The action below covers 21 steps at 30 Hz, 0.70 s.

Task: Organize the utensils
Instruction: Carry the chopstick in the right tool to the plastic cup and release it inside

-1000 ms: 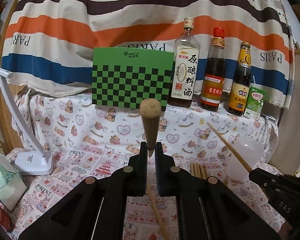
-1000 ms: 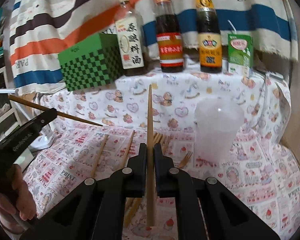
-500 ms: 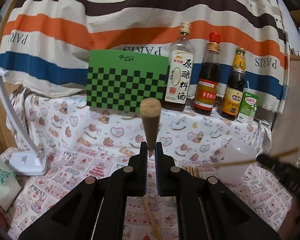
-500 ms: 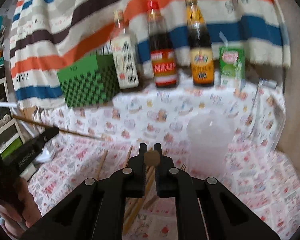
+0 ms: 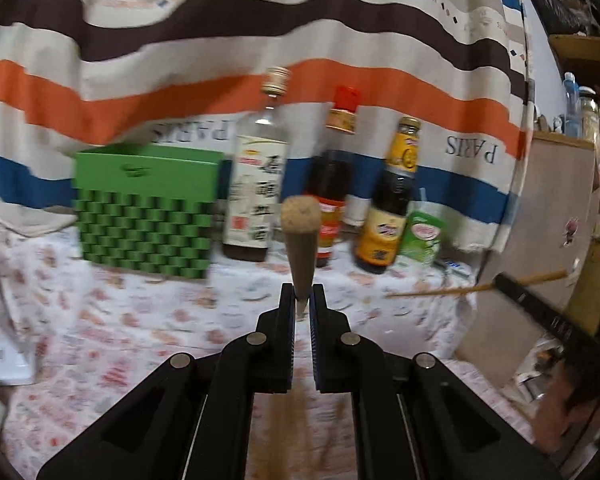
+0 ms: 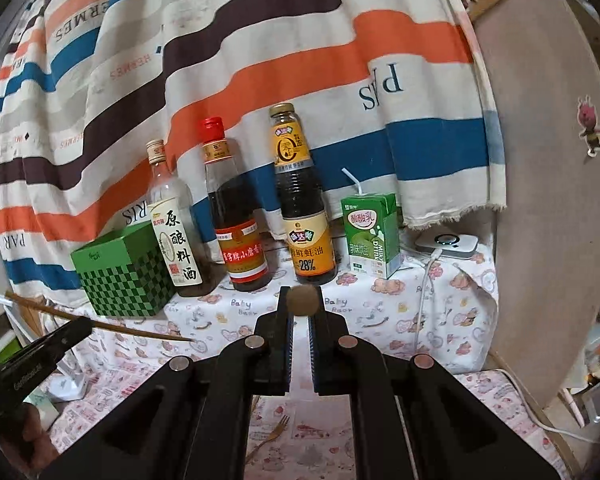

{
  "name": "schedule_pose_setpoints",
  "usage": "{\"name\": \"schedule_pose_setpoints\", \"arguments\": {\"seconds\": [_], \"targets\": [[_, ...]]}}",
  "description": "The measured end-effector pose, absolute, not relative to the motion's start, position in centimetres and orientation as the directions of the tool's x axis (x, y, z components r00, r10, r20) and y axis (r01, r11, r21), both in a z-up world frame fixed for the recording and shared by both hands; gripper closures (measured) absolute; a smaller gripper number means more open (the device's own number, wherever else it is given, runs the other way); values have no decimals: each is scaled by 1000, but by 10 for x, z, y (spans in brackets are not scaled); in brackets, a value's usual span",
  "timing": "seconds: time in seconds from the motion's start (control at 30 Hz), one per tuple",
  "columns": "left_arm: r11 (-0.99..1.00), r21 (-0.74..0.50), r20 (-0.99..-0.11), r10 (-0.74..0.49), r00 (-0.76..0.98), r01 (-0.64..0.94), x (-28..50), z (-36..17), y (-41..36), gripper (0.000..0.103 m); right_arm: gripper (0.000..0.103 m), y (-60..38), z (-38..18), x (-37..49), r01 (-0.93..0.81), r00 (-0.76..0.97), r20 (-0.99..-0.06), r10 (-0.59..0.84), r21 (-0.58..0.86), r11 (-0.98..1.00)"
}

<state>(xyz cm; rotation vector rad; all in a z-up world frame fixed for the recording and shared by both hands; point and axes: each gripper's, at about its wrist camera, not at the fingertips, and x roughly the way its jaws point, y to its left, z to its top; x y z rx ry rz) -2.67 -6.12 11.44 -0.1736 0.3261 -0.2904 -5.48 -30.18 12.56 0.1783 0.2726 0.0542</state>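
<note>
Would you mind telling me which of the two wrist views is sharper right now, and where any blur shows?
Left wrist view: motion-blurred; the green checkered box and bottle labels smear, only the left gripper and its wooden chopstick stay fairly crisp. Right wrist view: sharp; the green milk carton print reads clearly, though the chopstick end in the right gripper is soft. Both bend at the fisheye edges.

I've lifted my right gripper (image 6: 301, 314) and tipped its chopstick (image 6: 302, 300) end-on; the cup has dropped from view.
</note>
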Motion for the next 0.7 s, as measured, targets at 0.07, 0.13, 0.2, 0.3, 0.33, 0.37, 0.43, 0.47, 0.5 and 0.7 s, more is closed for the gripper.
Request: {"name": "schedule_pose_setpoints", "arguments": {"seconds": [0.07, 0.13, 0.2, 0.3, 0.33, 0.37, 0.43, 0.47, 0.5, 0.7], "targets": [[927, -236, -301, -355, 885, 292, -18, 121, -74, 97, 95, -308, 123, -53, -40, 961, -261, 92, 199, 979], [909, -250, -320, -402, 858, 333, -11, 127, -85, 97, 95, -315, 120, -52, -56, 957, -265, 115, 221, 974], [897, -254, -326, -432, 841, 362, -6, 130, -98, 97, 95, -326, 115, -49, -60, 951, -277, 136, 265, 962], [898, -206, -344, -438, 831, 388, -1, 130, -119, 97, 95, -333, 103, -38, -58, 944, -297, 146, 285, 957], [898, -190, -351, -439, 827, 396, 0, 129, -123, 97, 95, -334, 100, -36, -56, 946, -293, 141, 280, 958], [896, -182, -348, -445, 825, 406, 0, 129, -126, 97, 95, -337, 92, -33, -57, 950, -281, 136, 272, 961], [885, -213, -343, -464, 817, 414, 3, 128, -127, 97, 95, -345, 81, -25, -51, 947, -288, 145, 310, 949], [875, -230, -354, -483, 801, 426, 7, 126, -129, 97, 95, -351, 75, -19, -54, 938, -304, 169, 352, 934], [864, -243, -368, -502, 783, 440, 11, 124, -131, 97, 95, -355, 69, -14, -68, 929, -312, 201, 391, 918], [846, -251, -414, -533, 738, 471, 27, 113, -147, 97, 95, -360, 53, -2, -29, 931, -322, 169, 396, 918]]}}
